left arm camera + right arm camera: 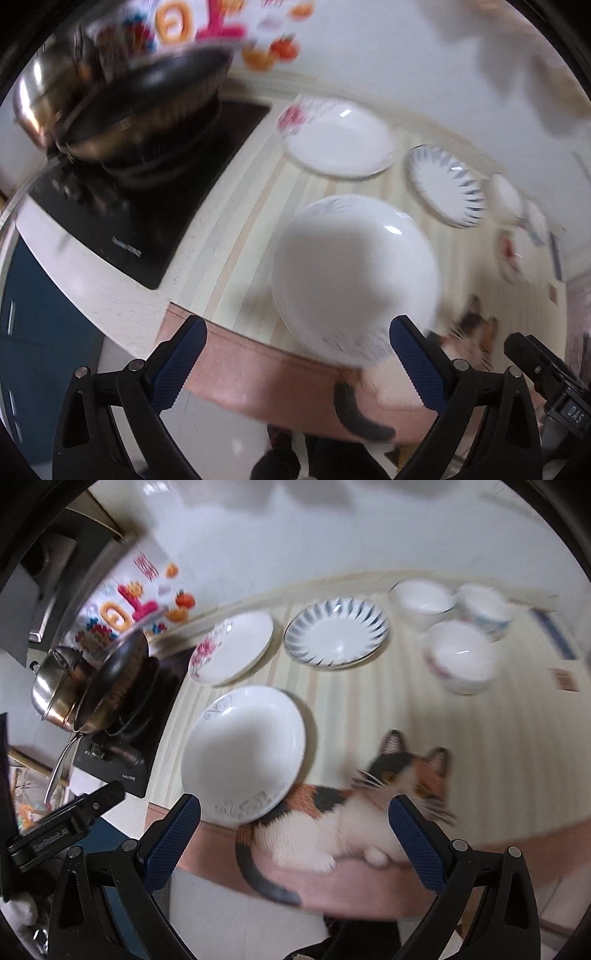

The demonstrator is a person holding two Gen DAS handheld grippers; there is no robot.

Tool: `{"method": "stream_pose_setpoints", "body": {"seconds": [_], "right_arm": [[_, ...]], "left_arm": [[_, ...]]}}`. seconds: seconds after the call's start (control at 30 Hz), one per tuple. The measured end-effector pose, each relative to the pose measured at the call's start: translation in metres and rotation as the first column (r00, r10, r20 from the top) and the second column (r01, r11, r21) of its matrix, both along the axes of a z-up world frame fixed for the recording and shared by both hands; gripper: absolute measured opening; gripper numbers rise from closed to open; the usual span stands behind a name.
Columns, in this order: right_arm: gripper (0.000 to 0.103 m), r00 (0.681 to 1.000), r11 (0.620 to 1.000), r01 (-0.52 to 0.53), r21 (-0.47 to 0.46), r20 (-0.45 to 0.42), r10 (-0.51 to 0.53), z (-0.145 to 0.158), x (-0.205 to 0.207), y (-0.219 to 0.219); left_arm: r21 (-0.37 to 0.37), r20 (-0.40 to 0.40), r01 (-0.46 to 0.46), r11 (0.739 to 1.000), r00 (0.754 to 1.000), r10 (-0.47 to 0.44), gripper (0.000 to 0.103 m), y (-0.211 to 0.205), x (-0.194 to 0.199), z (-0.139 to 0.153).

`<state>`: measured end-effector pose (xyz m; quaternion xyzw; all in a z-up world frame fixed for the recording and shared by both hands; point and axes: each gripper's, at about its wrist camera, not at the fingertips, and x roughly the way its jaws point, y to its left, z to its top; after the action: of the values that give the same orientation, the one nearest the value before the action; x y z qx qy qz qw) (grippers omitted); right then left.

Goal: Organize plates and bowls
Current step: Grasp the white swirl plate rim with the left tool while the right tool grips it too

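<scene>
A white plate with grey scrollwork lies nearest, at the front edge of the striped cloth. Behind it sit a plate with pink flowers and a plate with blue rays. Three white bowls stand at the far right; in the left wrist view they are blurred. My left gripper is open, just short of the near plate. My right gripper is open too, above a calico cat and holding nothing.
The cat stands at the counter's front edge beside the near plate. A black cooktop at left carries a dark pan and a steel pot. A pink band edges the cloth.
</scene>
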<state>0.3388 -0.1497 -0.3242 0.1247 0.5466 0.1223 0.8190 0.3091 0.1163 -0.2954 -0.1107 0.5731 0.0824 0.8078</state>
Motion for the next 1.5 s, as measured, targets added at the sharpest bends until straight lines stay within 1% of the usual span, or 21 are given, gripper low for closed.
{"method": "stream_pose_setpoints", "body": {"seconds": [0.07,0.1,0.17,0.2,0.23,0.27,0.3,0.33,0.37,0.4,0.47,0.5,0.6,0.63,0.77,0.87,0.97,1.23,1.4,1.5], "right_arm": [[0.102,0.999,0.999,-0.03,0.011,-0.042,0.03,-0.028,0.03,0.008],[0.101,0.998,0.999,-0.041,0.013,-0.056,0.042,-0.039,0.042,0.012],[0.094,0.994,0.997,-0.068,0.023,-0.084,0.07,-0.067,0.069,0.02],[0.087,0.992,0.996,-0.076,0.035,-0.098,0.079,-0.075,0.076,0.021],[0.084,0.989,0.995,-0.086,0.052,-0.112,0.092,-0.085,0.085,0.024],[0.076,0.987,0.993,-0.096,0.062,-0.127,0.103,-0.096,0.094,0.027],[0.07,0.984,0.992,-0.101,0.071,-0.14,0.11,-0.105,0.1,0.029],[0.066,0.981,0.99,-0.107,0.088,-0.153,0.12,-0.116,0.108,0.032],[0.054,0.978,0.988,-0.116,0.102,-0.16,0.131,-0.123,0.111,0.035],[0.038,0.976,0.986,-0.129,0.107,-0.16,0.145,-0.125,0.112,0.039],[0.024,0.975,0.984,-0.162,0.077,-0.14,0.172,-0.13,0.114,0.046],[0.021,0.975,0.983,-0.173,0.064,-0.129,0.18,-0.133,0.114,0.049],[0.016,0.974,0.98,-0.187,0.068,-0.119,0.194,-0.134,0.113,0.05],[0.016,0.973,0.979,-0.189,0.073,-0.118,0.197,-0.134,0.113,0.049],[0.016,0.971,0.979,-0.194,0.068,-0.128,0.201,-0.133,0.114,0.048],[0.016,0.971,0.98,-0.183,0.079,-0.143,0.193,-0.131,0.113,0.037],[0.016,0.973,0.981,-0.179,0.072,-0.131,0.188,-0.123,0.11,0.025],[0.016,0.985,0.989,-0.141,0.045,-0.096,0.144,-0.096,0.097,-0.022],[0.016,0.992,0.995,-0.094,0.017,-0.086,0.095,-0.086,0.084,-0.06],[0.016,0.994,0.998,-0.065,-0.001,-0.088,0.065,-0.087,0.077,-0.078]], "left_arm": [[-0.026,-0.045,-0.02,0.999,0.999,0.019,0.097,0.007,0.018,-0.023],[-0.033,-0.072,-0.031,0.999,0.997,0.028,0.093,0.01,0.029,-0.036],[-0.061,-0.108,-0.04,0.997,0.994,0.033,0.082,0.015,0.043,-0.057],[-0.07,-0.125,-0.038,0.997,0.992,0.029,0.073,0.016,0.051,-0.068],[-0.078,-0.141,-0.031,0.996,0.99,0.02,0.064,0.016,0.058,-0.076],[-0.079,-0.15,-0.03,0.996,0.989,0.017,0.061,0.017,0.064,-0.082],[-0.082,-0.159,-0.026,0.996,0.987,0.013,0.055,0.017,0.069,-0.088],[-0.087,-0.167,-0.022,0.996,0.986,0.007,0.049,0.017,0.074,-0.094],[-0.086,-0.171,-0.022,0.996,0.985,0.007,0.047,0.017,0.078,-0.098],[-0.082,-0.174,-0.021,0.996,0.985,0.006,0.044,0.016,0.081,-0.1],[-0.062,-0.17,-0.012,0.998,0.985,0.002,0.042,0.016,0.088,-0.102],[-0.049,-0.166,-0.011,0.999,0.986,0.002,0.041,0.014,0.089,-0.101],[-0.007,-0.149,0.01,1.0,0.989,-0.011,0.041,0.007,0.088,-0.099],[-0.001,-0.149,0.014,1.0,0.989,-0.014,0.041,0.005,0.088,-0.099],[-0.006,-0.145,0.017,1.0,0.989,-0.018,0.041,-0.002,0.086,-0.095],[-0.004,-0.132,0.032,0.999,0.991,-0.032,0.04,-0.012,0.084,-0.086],[0.003,-0.107,0.058,0.998,0.993,-0.058,0.04,-0.026,0.084,-0.075],[-0.028,-0.066,0.14,0.99,0.988,-0.142,0.04,-0.072,0.088,-0.056],[-0.043,-0.056,0.2,0.979,0.978,-0.202,0.04,-0.095,0.091,-0.061],[-0.053,-0.064,0.234,0.971,0.969,-0.237,0.04,-0.115,0.092,-0.067]]}}
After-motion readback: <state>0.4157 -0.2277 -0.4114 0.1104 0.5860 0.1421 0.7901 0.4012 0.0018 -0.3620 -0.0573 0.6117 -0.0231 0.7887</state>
